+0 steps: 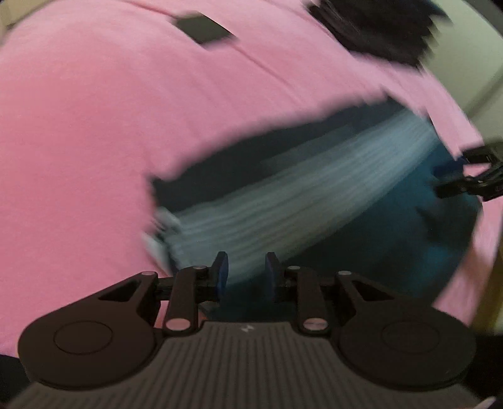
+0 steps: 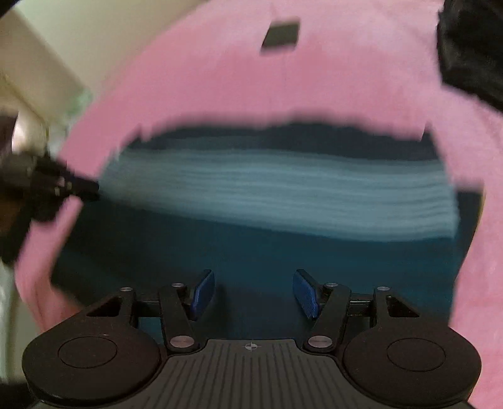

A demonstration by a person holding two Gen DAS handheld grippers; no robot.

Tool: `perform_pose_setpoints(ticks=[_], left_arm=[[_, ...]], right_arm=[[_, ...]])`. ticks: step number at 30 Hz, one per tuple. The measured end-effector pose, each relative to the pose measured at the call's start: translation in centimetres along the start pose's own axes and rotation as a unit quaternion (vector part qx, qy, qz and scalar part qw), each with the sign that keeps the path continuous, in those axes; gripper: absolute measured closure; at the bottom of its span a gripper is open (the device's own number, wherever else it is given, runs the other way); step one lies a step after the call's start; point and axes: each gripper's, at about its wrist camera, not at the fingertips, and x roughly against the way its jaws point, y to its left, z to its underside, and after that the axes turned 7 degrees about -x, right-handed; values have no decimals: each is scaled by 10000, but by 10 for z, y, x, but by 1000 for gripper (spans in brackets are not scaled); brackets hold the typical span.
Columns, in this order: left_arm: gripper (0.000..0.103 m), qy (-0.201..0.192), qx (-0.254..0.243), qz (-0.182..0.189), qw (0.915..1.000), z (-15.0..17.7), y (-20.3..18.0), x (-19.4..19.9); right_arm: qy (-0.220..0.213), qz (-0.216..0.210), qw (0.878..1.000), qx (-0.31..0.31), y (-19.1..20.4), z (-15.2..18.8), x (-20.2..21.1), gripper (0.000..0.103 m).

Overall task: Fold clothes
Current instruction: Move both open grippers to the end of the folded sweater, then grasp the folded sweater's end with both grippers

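Note:
A dark teal garment (image 1: pixel 361 239) with a pale blue printed band (image 1: pixel 298 195) lies on a pink cloth (image 1: pixel 94 126); both views are blurred. My left gripper (image 1: pixel 246 273) hovers over the garment's near edge, its blue pads a small gap apart with nothing between them. My right gripper (image 2: pixel 253 292) stands open above the teal garment (image 2: pixel 251 258), below the pale band (image 2: pixel 276 192), and it holds nothing. Each gripper also shows in the other's view: the right gripper (image 1: pixel 452 176) at the garment's right side, the left gripper (image 2: pixel 85 188) at its left side.
The pink cloth (image 2: pixel 345 78) surrounds the garment on all sides. A black fabric heap (image 1: pixel 377 28) (image 2: pixel 471 53) lies at the far right. A small dark rectangle (image 1: pixel 202 30) (image 2: pixel 279 34) sits on the pink cloth farther back. Cream walls show at the edges.

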Motion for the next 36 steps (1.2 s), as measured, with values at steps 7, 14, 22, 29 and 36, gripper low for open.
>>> perform_pose_setpoints(ticks=[7,14,22,29,36], left_arm=[[84,327,-363,-331,9983,36,-32,-8],[85,481,-1330,-306,9895,44,-94,-16],[84,490,-823,-498,9942,23,-85,15],[74,352,-1209,-619,9901,35,-73,67],[36,-345,-2375,-526,9694,57,-46,97]], right_arm=[[-129,510,9969,589,-13,69,30,43],[-117,537,9982,252,-47,87,41,43],[-23,728,9973,79,-21,58,67,42],[-397,945,9947,-81,37,43,91,14],[-624,1539,9848,-517,136,51,86,14]])
